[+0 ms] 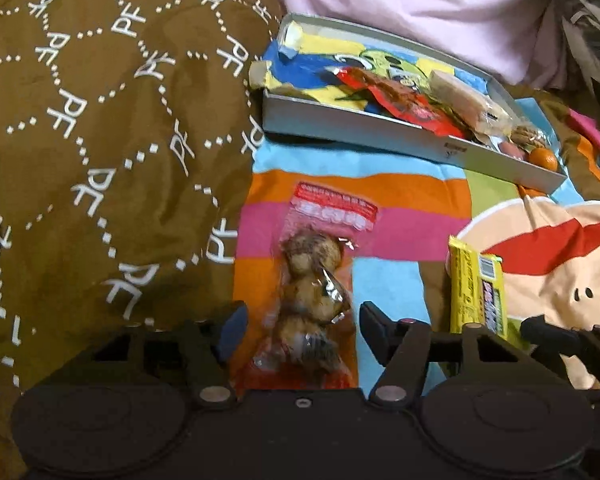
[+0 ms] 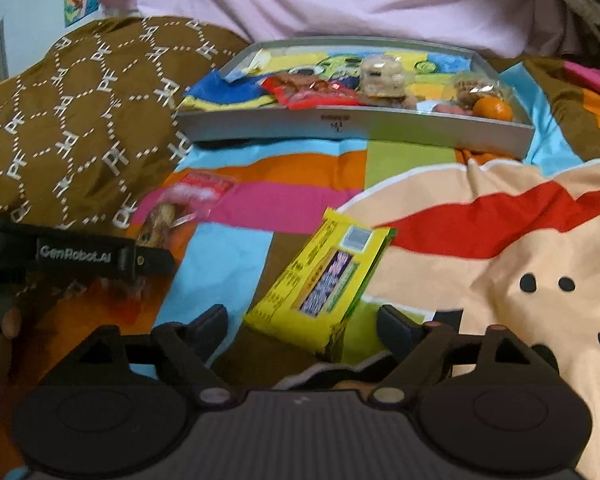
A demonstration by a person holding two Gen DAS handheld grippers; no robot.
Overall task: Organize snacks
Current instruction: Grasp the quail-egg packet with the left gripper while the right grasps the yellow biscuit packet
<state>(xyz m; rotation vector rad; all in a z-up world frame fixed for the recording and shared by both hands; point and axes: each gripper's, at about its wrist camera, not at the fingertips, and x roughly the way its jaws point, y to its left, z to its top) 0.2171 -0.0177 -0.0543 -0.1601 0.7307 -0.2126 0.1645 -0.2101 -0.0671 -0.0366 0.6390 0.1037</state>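
L gripper (image 1: 300, 330) wide open, clear bun pack (image 1: 314, 280) lying between its fingers, pads not pressing. R gripper (image 2: 302, 330) also spread apart, yellow box (image 2: 326, 276) between fingers, untouched. Both snacks lie on bright striped cloth (image 2: 308, 170). Grey tray (image 2: 356, 122) w/ wrapped snacks and an orange (image 2: 493, 109) behind; brown quilt (image 1: 100, 120) at left.

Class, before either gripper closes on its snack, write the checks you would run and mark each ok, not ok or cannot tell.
1. Left gripper open around the clear bag of round snacks: ok.
2. Right gripper open around the yellow box: ok.
3. Yellow box square between the fingers: not ok, it lies askew.
4. Free room in the grey tray, at its left end: ok.
5. Pads touching either snack: cannot tell.
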